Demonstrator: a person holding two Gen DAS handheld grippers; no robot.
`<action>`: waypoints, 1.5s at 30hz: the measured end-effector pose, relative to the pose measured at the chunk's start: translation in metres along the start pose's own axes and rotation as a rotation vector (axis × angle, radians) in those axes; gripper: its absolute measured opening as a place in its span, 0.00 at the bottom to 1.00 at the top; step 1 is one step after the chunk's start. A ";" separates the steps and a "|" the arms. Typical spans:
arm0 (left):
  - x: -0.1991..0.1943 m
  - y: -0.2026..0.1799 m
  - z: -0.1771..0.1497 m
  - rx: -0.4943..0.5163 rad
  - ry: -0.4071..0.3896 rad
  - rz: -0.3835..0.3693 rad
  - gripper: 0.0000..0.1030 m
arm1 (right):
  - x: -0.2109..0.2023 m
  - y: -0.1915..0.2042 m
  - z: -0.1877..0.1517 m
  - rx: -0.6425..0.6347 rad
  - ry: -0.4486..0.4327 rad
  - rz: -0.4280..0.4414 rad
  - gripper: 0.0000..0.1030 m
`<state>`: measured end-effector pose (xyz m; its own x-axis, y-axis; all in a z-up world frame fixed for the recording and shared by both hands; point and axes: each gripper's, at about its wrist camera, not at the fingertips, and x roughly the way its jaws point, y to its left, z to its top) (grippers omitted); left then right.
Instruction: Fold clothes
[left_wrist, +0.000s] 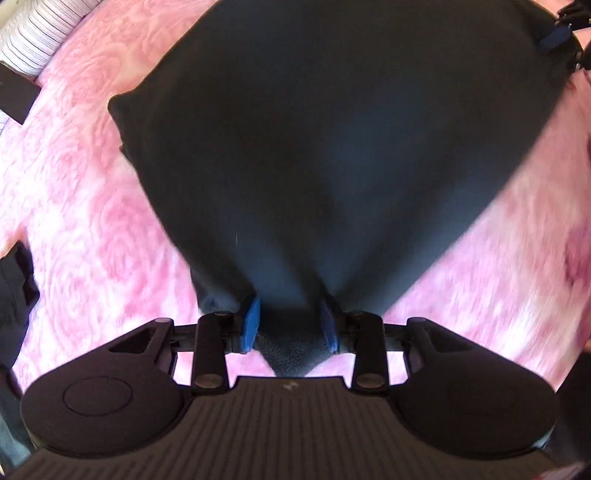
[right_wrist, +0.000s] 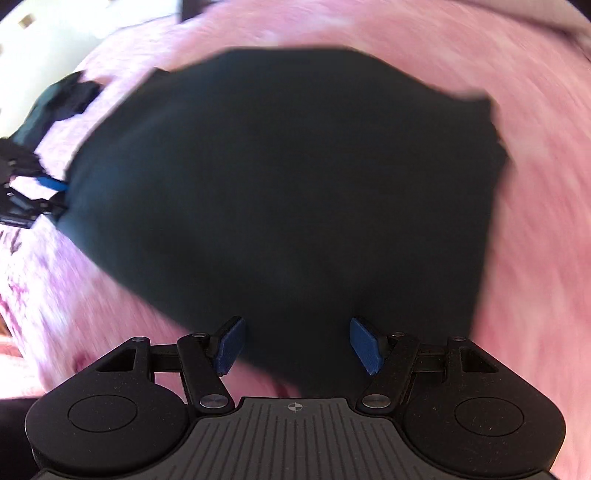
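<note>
A dark garment (left_wrist: 332, 147) lies spread over a pink patterned bedspread (left_wrist: 74, 221), filling the middle of both wrist views. Its colour reads as black with a blue-green cast, and no seams or details are clear enough to say what kind of clothing it is.

The left gripper (left_wrist: 290, 325) has a bunched corner of the garment between its blue pads (left_wrist: 251, 325). The pads press in on the cloth from both sides, so this gripper is clamped on the garment, and the fabric fans out from that pinch toward the far side of the bed.

The right gripper (right_wrist: 297, 343) sits at another edge of the same garment. Its blue pads (right_wrist: 365, 345) stand clearly apart, splayed outward, with dark cloth lying in the gap but neither pad pressing on it — this gripper is released. The right view is blurred, most strongly on the bedspread around the edges.

Each gripper shows up in the other's view: the right one at the top right corner of the left view, the left one at the left edge of the right view, both at the garment's border.

A second dark bundle of cloth (right_wrist: 62, 103) lies apart on the bedspread, and striped fabric (left_wrist: 40, 33) lies beyond the bedspread's far corner.
</note>
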<state>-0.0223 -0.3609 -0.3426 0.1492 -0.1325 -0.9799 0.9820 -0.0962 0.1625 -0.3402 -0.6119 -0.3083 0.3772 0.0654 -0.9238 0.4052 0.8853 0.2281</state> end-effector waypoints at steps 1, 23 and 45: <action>-0.001 0.003 -0.005 -0.009 0.007 0.003 0.31 | -0.004 -0.008 -0.011 0.019 0.006 -0.013 0.65; -0.036 0.119 -0.069 0.594 -0.334 0.099 0.43 | 0.030 0.286 0.031 -0.039 -0.062 -0.258 0.65; 0.083 0.123 -0.017 1.576 -0.783 0.310 0.64 | 0.120 0.398 0.051 -0.125 -0.021 -0.455 0.65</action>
<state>0.1134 -0.3668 -0.4062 -0.2567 -0.6736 -0.6931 -0.1659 -0.6758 0.7182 -0.0912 -0.2747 -0.3132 0.2018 -0.3505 -0.9146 0.4302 0.8706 -0.2387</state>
